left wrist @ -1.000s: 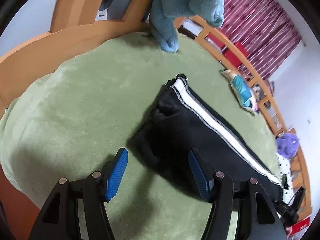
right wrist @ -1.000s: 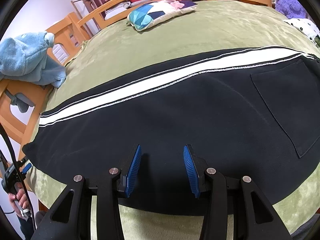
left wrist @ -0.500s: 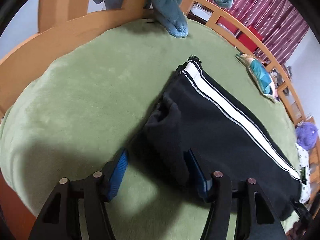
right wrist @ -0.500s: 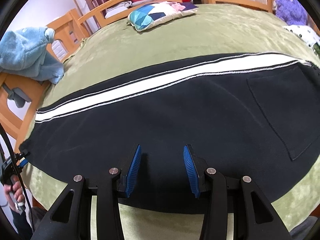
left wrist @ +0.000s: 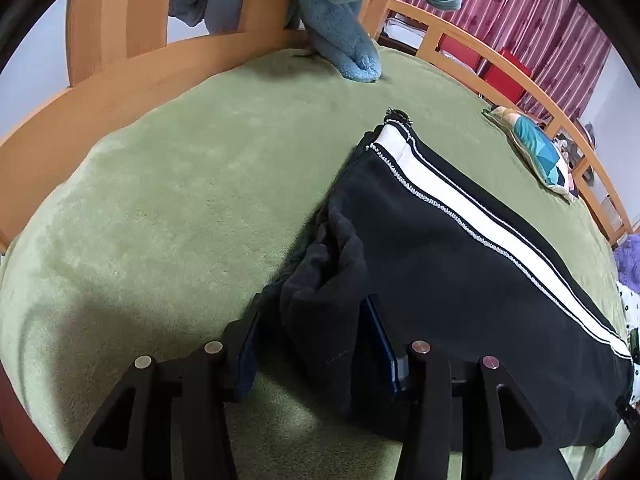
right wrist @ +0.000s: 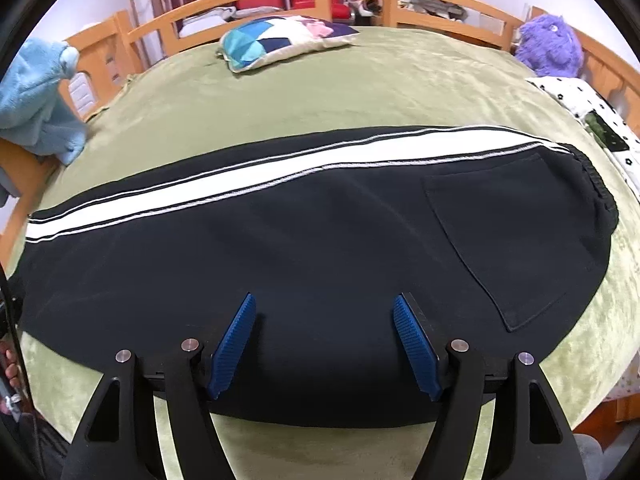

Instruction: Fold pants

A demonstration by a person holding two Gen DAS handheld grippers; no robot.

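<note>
Here the left gripper (left wrist: 316,344) has just been closing, its blue pads pinching the bunched black cuff of the pants (right wrist: 320,248). The right gripper (right wrist: 324,340) has just spread wide, nothing clamped, above the near edge. The pants lie lengthwise across the green blanket (left wrist: 168,208). Best gather both cuff layers firmly before lifting toward the waistband.

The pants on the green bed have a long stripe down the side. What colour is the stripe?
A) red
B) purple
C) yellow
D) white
D: the black pants lie flat on the green bed cover, and the stripe along their far edge is plainly white, edged with thin black lines.
</note>
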